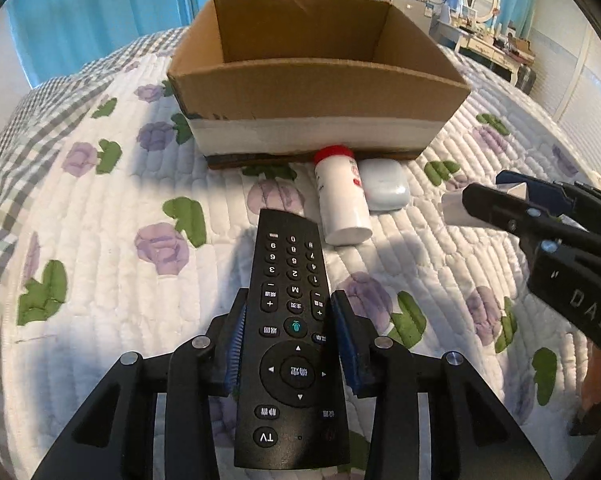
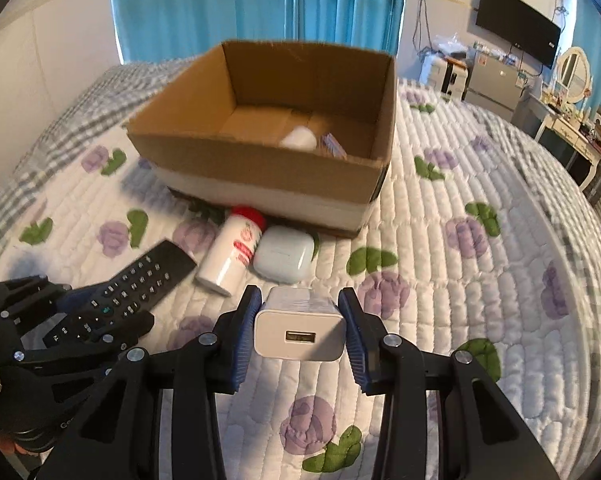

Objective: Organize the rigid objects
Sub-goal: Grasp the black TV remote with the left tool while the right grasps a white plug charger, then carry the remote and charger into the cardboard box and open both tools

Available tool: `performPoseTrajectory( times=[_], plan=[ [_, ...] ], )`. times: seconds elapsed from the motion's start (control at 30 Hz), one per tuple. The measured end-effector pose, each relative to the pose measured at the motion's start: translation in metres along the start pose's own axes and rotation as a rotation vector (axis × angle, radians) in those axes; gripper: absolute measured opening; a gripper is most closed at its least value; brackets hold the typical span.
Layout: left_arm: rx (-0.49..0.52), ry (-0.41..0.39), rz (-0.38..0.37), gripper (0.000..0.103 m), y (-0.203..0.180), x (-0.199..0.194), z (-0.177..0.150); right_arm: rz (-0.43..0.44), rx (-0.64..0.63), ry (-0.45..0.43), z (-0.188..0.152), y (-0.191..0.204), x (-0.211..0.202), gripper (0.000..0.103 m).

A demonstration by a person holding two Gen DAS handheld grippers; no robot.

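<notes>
The cardboard box (image 2: 260, 168) is sitting open on the quilted bed (image 2: 480, 320), serving as the landmark. Left of the box and nearer the camera, the left gripper (image 1: 290, 320) is grasping a black remote control (image 1: 290, 344), its 2 blue pads pressing the remote's sides. Touching the box's front wall, a white bottle with a red cap (image 2: 232, 250) is lying on its side, with a white earbud case (image 2: 284, 254) just beside it. In front of those, the right gripper (image 2: 300, 320) is clenching a white USB charger (image 2: 300, 330). Inside the box, 2 small items are lying, a white one (image 2: 298, 138) and another too blurred to identify.
</notes>
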State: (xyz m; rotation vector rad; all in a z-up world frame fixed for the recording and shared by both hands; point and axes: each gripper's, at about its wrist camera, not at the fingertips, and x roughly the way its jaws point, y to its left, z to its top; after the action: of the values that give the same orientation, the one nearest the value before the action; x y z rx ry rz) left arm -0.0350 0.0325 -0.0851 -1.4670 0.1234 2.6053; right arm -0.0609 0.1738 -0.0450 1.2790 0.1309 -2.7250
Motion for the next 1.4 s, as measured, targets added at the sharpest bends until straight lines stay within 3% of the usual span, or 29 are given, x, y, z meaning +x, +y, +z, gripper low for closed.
performPoseTrajectory(
  times=[0.43, 0.8, 1.13, 1.4],
  plan=[
    [0.022, -0.144, -0.004, 0.039, 0.008, -0.045, 0.053, 0.008, 0.004, -0.078, 0.029, -0.002, -0.029, 0.039],
    [0.015, -0.301, 0.032, 0.039, 0.014, -0.079, 0.139, -0.003, -0.026, -0.241, 0.121, -0.015, -0.066, 0.039],
    [0.005, -0.300, 0.088, 0.039, 0.015, -0.024, 0.216, -0.012, -0.046, -0.260, 0.174, -0.032, -0.021, 0.039],
    [-0.028, -0.220, 0.091, 0.039, 0.015, 0.043, 0.224, 0.001, -0.041, -0.209, 0.183, -0.053, 0.039, 0.039]
  ],
)
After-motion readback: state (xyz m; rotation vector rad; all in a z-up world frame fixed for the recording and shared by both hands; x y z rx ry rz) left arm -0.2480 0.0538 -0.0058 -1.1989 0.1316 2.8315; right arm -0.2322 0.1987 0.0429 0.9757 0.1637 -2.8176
